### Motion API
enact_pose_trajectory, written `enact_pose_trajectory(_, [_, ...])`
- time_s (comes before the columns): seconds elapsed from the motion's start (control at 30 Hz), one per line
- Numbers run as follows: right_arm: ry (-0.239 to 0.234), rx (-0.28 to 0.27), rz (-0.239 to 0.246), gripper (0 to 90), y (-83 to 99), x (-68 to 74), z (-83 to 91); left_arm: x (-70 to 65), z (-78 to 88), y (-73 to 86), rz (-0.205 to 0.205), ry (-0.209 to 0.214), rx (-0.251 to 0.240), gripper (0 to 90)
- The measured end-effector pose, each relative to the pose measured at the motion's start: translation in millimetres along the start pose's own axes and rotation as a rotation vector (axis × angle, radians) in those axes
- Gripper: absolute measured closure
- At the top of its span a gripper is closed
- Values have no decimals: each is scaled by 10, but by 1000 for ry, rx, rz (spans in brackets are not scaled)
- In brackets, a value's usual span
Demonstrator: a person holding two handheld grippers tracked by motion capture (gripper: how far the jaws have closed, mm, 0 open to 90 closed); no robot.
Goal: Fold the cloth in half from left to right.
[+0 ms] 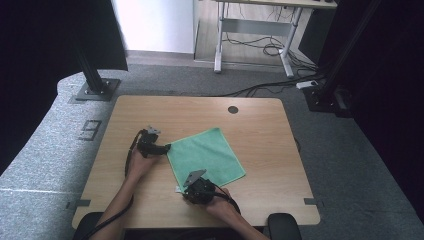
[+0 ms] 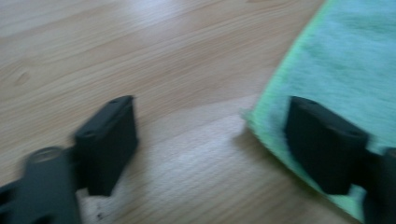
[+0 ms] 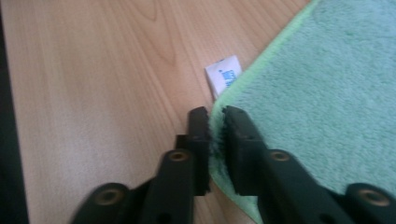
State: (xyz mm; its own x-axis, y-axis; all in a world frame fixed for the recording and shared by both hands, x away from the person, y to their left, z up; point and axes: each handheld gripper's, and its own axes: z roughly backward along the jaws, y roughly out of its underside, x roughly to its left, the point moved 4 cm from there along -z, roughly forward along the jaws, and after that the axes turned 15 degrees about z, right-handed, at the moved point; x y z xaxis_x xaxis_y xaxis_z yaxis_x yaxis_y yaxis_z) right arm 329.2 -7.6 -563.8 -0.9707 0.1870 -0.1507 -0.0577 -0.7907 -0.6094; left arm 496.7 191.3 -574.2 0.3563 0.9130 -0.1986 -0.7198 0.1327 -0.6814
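While the green cloth [image 1: 206, 156] lies flat and unfolded near the middle of the wooden table [image 1: 260, 120], both grippers work at its near side. The right gripper [image 3: 215, 122] stands at about six o'clock from the cloth's centre and has its jaws pinched on the cloth's edge close to the near corner, with green pile visible between the pads. A small white care label [image 3: 224, 74] pokes out from under that edge, just ahead of the jaws at twelve o'clock in the right gripper view. The left gripper [image 2: 210, 140] sits at about nine o'clock from the cloth's centre, at the left corner. Its jaws stand moderately wide, one pad over the cloth's hem and the other over bare wood, and nothing is clamped.

Judgement: the step in hand is taking hold of two corners, most likely to begin a fold. The right grip appears made; the left is not yet secured.

The next move calls for the left jaws to close squarely on the hem, catching the fabric rather than skidding off it.

No containers are present on the table.
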Motion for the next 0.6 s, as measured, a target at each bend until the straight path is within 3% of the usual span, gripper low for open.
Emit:
enact_pose_trajectory(0.13, [0, -6, -9, 855, 7, -17, -3, -91, 23, 14, -26, 50, 10, 633])
enact_pose_trajectory(0.23, [-4, -9, -12, 855, -6, -13, -14, -108, 34, 17, -6, 86, 30, 809])
enact_pose_trajectory(0.33, [-24, -20, -11, 855, -53, 10, -48, -65, 62, 24, 16, 84, 36, 867])
enact_pose_trajectory(0.6, [-51, -34, 32, 858, -259, 128, -170, 68, 178, 54, 66, 60, 48, 882])
